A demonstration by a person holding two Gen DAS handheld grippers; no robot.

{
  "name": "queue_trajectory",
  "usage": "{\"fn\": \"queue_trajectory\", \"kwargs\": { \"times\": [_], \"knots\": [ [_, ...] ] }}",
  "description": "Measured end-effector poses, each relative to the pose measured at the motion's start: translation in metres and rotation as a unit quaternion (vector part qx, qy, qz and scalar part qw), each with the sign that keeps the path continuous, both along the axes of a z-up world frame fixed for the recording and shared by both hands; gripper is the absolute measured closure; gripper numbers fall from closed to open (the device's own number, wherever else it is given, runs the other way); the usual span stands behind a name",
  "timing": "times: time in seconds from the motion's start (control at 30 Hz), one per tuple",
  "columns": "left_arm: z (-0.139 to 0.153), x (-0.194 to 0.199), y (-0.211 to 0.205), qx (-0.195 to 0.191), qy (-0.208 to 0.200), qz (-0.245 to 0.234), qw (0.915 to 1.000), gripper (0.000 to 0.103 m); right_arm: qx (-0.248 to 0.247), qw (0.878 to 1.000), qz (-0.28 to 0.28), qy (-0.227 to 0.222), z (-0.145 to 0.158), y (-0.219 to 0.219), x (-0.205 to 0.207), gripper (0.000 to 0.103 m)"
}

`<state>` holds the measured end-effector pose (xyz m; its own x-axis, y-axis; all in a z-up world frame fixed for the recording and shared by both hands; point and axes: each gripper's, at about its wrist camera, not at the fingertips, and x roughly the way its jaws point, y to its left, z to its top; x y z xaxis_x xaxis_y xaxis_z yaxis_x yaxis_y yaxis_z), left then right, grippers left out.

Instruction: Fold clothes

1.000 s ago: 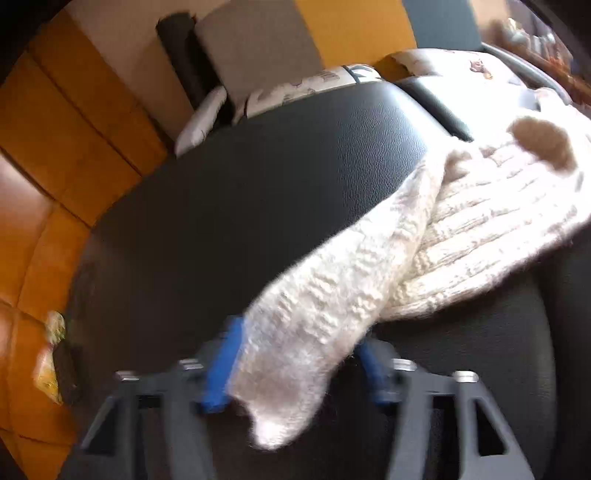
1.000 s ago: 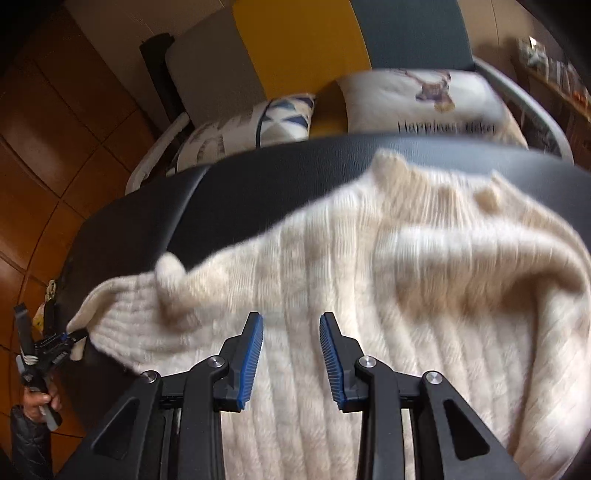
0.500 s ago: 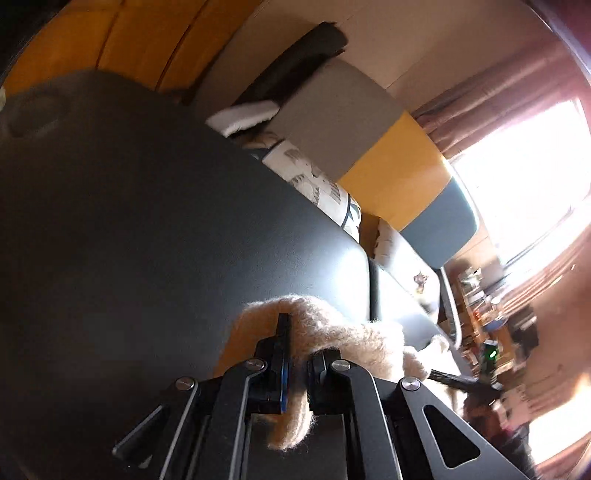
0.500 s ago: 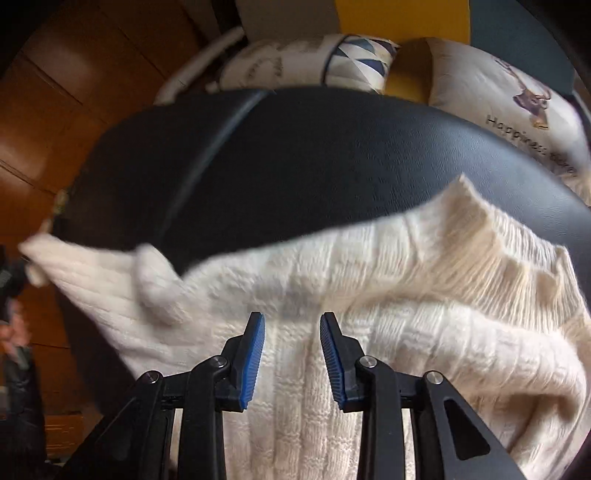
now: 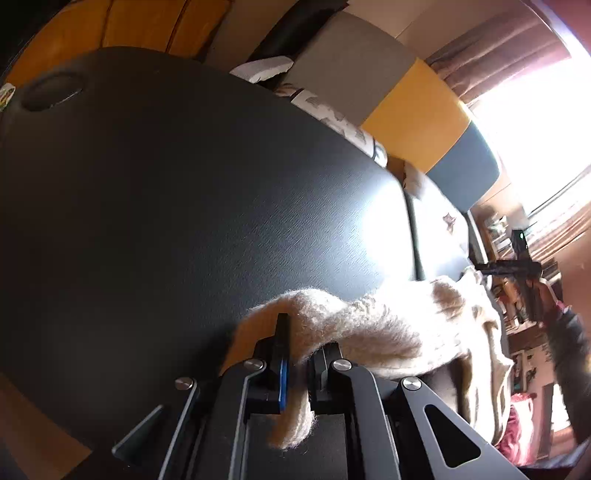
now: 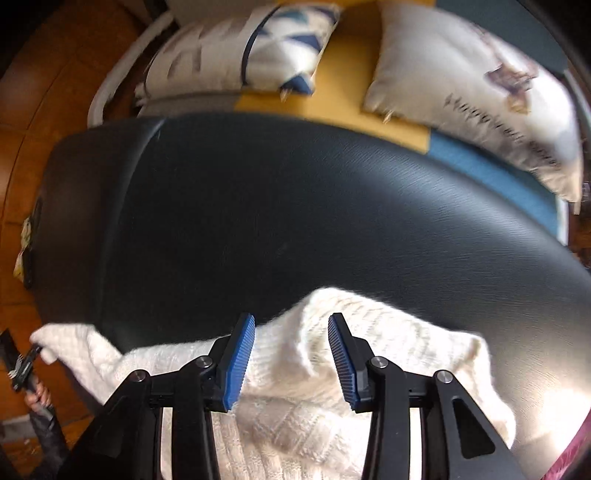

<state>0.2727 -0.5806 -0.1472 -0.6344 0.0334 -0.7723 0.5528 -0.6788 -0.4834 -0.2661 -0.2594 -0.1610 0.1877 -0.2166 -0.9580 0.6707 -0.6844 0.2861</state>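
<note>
A cream knit sweater (image 6: 295, 398) lies bunched on a black padded table (image 6: 280, 206). My left gripper (image 5: 301, 354) is shut on the sweater's sleeve cuff (image 5: 325, 325), which drapes over its fingers; the rest of the sweater (image 5: 469, 317) trails to the right. My right gripper (image 6: 291, 339) is open, its blue pads on either side of a raised fold of the sweater. In the right wrist view the left gripper (image 6: 22, 365) shows at the far left, holding the sleeve end. In the left wrist view the right gripper (image 5: 517, 266) shows at the right.
A sofa with patterned cushions (image 6: 240, 48) and a white printed pillow (image 6: 469, 85) stands behind the table. The floor is orange-brown wood (image 5: 122, 22). A bright window (image 5: 546, 118) glares at the right. A round recess (image 5: 51, 94) sits in the table's far left end.
My left gripper closed on the sleeve cuff and swung it across, its view turning towards the window. My right gripper stayed open and drew back towards the sweater's near edge.
</note>
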Motion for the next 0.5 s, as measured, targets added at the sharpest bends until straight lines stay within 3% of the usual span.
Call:
{"fn": "queue_trajectory", "kwargs": {
  "times": [0.07,0.23,0.3,0.37,0.43,0.5],
  "knots": [
    [-0.003,0.004,0.001,0.002,-0.011,0.001,0.9999,0.095,0.010,1.000,0.012,-0.024,-0.012,-0.005,-0.004,0.061],
    [-0.016,-0.001,0.000,0.016,-0.030,0.007,0.9994,0.095,-0.015,0.998,0.054,0.018,-0.014,-0.005,0.016,0.059],
    [-0.019,-0.003,0.002,0.019,-0.034,0.006,0.9992,0.095,-0.024,0.997,0.055,0.044,-0.014,-0.001,0.020,0.066],
    [-0.019,-0.005,0.003,0.018,-0.034,0.005,0.9993,0.094,-0.018,0.994,0.053,0.088,-0.012,0.003,0.026,0.088],
    [-0.017,-0.005,0.007,0.009,-0.035,0.005,0.9993,0.094,-0.037,0.992,0.037,0.111,-0.007,0.008,0.032,0.098],
    [-0.016,-0.006,0.010,-0.006,-0.041,0.005,0.9991,0.094,-0.086,0.989,0.003,0.124,0.005,0.015,0.035,0.098]
  ]
}}
